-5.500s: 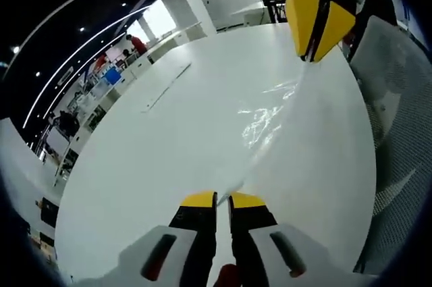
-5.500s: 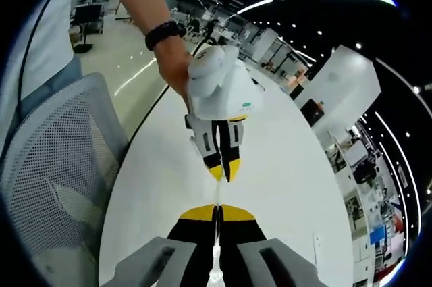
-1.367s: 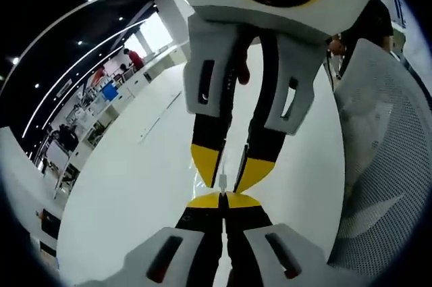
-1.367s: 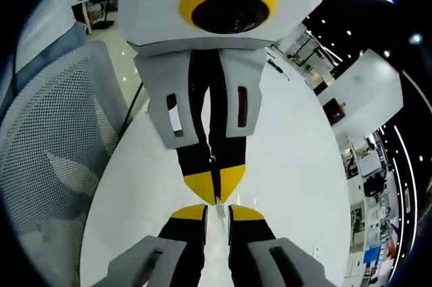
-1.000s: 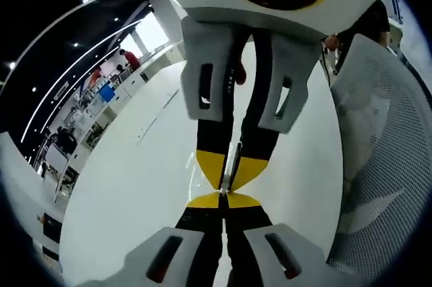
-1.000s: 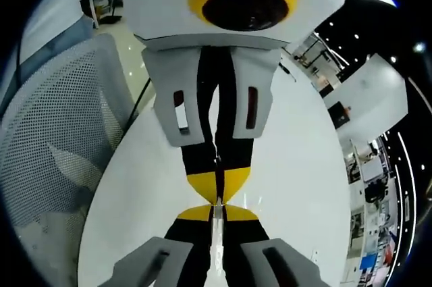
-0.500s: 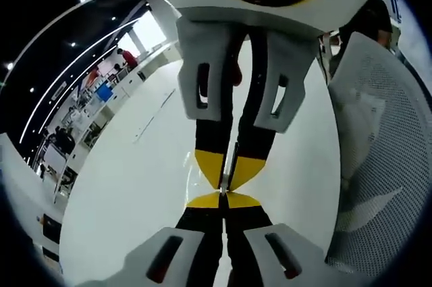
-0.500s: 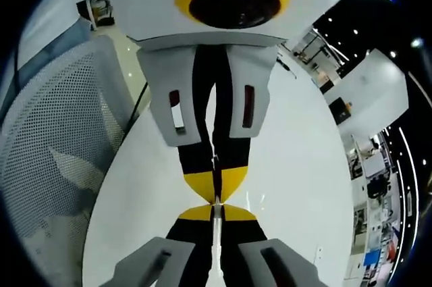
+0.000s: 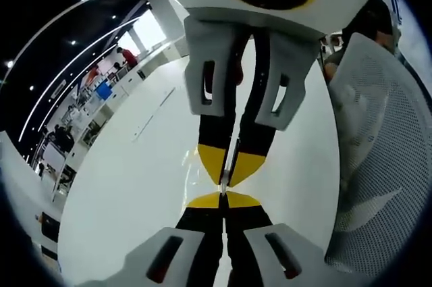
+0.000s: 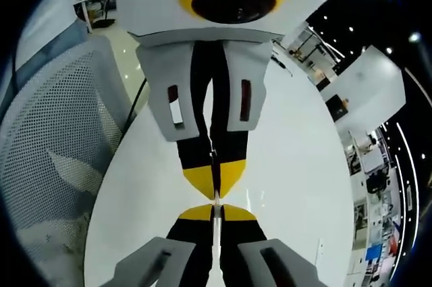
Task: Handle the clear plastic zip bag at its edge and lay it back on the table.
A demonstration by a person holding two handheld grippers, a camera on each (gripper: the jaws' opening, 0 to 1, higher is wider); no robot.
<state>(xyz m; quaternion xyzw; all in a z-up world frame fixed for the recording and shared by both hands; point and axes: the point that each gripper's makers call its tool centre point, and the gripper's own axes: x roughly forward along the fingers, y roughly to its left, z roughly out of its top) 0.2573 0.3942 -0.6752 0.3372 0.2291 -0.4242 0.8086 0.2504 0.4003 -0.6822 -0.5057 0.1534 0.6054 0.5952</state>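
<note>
Below me lies a round white table [image 9: 128, 186], bare and glossy. At about three o'clock of my left gripper view stands a grey mesh chair [image 9: 378, 165]. Around ten o'clock, well beyond the table, I see office desks [image 9: 101, 91] and ceiling lights [image 9: 67, 37].

The clear plastic zip bag [image 9: 227, 165] is showing as a thin, edge-on strip, hanging pinched between both claws' yellow tips above the white desk [image 9: 135, 186].
</note>
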